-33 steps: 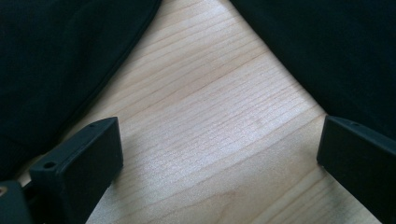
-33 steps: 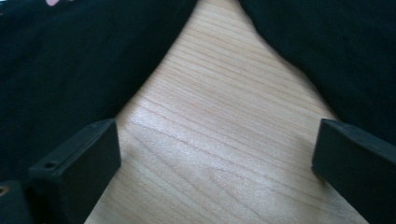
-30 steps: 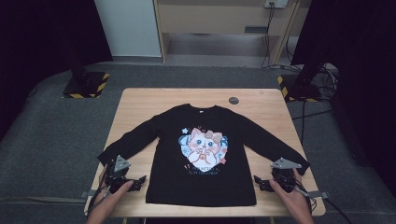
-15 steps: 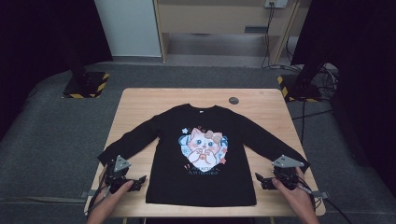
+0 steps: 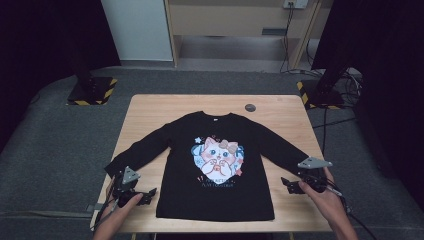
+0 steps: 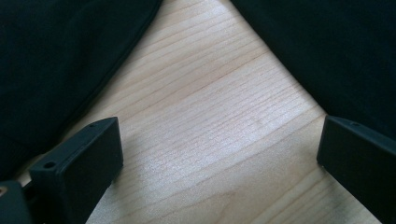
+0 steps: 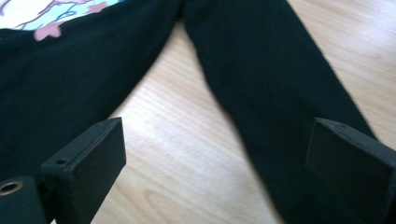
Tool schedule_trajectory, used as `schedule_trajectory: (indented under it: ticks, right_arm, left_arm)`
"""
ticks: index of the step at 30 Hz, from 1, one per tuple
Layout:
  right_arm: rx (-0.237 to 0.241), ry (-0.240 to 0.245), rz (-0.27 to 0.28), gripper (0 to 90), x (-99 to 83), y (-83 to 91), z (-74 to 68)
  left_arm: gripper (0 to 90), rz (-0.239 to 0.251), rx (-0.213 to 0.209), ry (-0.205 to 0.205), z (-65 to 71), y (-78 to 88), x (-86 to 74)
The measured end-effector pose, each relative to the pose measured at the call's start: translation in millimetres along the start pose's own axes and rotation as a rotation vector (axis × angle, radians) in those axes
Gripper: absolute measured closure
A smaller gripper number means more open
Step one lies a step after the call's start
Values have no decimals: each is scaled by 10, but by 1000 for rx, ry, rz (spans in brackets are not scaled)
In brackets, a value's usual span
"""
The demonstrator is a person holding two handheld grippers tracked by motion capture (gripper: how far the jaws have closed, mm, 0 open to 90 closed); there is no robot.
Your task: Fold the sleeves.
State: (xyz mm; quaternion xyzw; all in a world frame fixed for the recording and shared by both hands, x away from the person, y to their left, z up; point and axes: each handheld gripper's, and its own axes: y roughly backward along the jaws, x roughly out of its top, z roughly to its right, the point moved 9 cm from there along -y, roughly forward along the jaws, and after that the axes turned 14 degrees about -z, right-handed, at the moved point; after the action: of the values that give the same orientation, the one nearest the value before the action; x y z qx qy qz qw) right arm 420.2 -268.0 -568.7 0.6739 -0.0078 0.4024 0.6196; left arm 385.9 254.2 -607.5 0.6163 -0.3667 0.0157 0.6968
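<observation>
Grey carpet surrounds the wooden counter (image 5: 150, 107), where a black long-sleeved shirt (image 5: 215, 195) with a cartoon cat print lies flat, face up, collar toward the far edge and both sleeves spread out at an angle. Judging from this, the spreading is done and the folding has not begun: no sleeve or hem is turned over yet. The left gripper (image 5: 145, 192) sits near the left sleeve's cuff, its jaws wide apart over bare wood between sleeve and body, holding nothing. The right gripper (image 5: 290, 183) hovers by the right cuff, jaws equally wide and empty, the sleeve running between them. 1 small dark round object (image 5: 250, 107) lies near the far edge, well apart from the shirt. 2 stand bases with hazard stripes sit on the floor beyond; nothing blocks the sleeves.
</observation>
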Motion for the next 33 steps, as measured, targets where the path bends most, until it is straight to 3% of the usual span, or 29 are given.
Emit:
schedule_trajectory:
  ticks: [4,9,21,25,29,33]
  right_arm:
    - [-10,-13,-16,57,43,9,127]
    - [-22,-77,-33,78,88,18,305]
    - [-79,-164,-65,160,205,28,686]
    - [-93,-167,-77,209,207,17,764]
    - [-96,-202,-91,255,179,-3,857]
    - [-91,-211,-97,259,139,-12,884]
  left_arm:
    - [0,0,0,0,0,0,0]
    - [0,0,-2,-3,0,-2,3]
    - [0,0,-2,-2,0,-2,4]
    - [0,0,-2,-2,0,-2,4]
    - [0,0,-2,-2,0,-2,3]
    - [0,0,-2,-2,0,-2,4]
